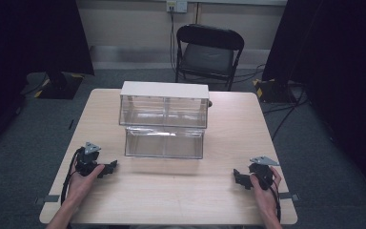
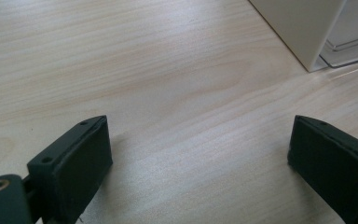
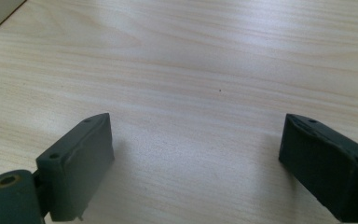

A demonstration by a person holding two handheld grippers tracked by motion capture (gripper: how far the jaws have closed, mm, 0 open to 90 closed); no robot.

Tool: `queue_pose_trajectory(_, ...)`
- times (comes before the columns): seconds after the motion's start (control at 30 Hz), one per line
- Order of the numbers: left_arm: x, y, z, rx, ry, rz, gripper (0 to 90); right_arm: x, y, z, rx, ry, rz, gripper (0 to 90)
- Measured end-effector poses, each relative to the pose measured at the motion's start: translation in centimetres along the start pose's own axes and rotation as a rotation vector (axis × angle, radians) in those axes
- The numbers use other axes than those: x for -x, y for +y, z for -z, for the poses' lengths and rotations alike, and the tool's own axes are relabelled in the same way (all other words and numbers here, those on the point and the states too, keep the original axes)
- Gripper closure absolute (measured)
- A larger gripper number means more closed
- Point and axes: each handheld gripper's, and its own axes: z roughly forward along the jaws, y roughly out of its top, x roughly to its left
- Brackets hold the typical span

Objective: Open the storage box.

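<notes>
At the middle of the worktop [image 1: 171,191], a little toward its far edge, the clear two-tier drawer unit [image 1: 164,119] is standing square to the person, its long axis running left to right across the wood and its transparent drawer fronts facing the near edge. The lower drawer [image 1: 164,142] is sitting proud of the upper tier, stepped out toward the person, which I judge is leaving it the easier one to reach; the white top panel [image 1: 164,89] is capping the upper tier. Both drawers are looking empty, though the reflections make that hard to confirm. The left gripper [image 1: 108,168] is resting low on the wood, well apart from the unit's near left corner, its fingers [image 2: 72,163] standing wide apart with bare wood between them; a white corner of the unit [image 2: 303,32] is showing at the upper right of its view. The right gripper [image 1: 237,175] is lying likewise near the near right edge, fingers [image 3: 77,163] spread and empty. Both are pointing inward, seemingly parked in a ready stance flanking the unit. Beyond the far edge a black folding chair [image 1: 208,50] is standing.
</notes>
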Motion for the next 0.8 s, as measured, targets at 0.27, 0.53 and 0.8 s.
queue_pose_trajectory(0.27, -0.2, -0.1, 0.3, -0.013, 0.009, -0.001, 7.2, 0.0, 0.0, 0.0, 0.0, 0.001, 0.0, 9.2)
queue_pose_trajectory(0.53, -0.4, 0.2, 0.8, -0.027, 0.008, 0.025, 16.1, 0.0, 0.0, 0.0, 0.0, 0.001, 0.0, 9.2)
queue_pose_trajectory(0.8, 0.0, 0.8, 1.9, 0.026, -0.028, 0.039, 18.1, 0.0, 0.0, 0.0, 0.0, 0.0, 0.0, 9.3)
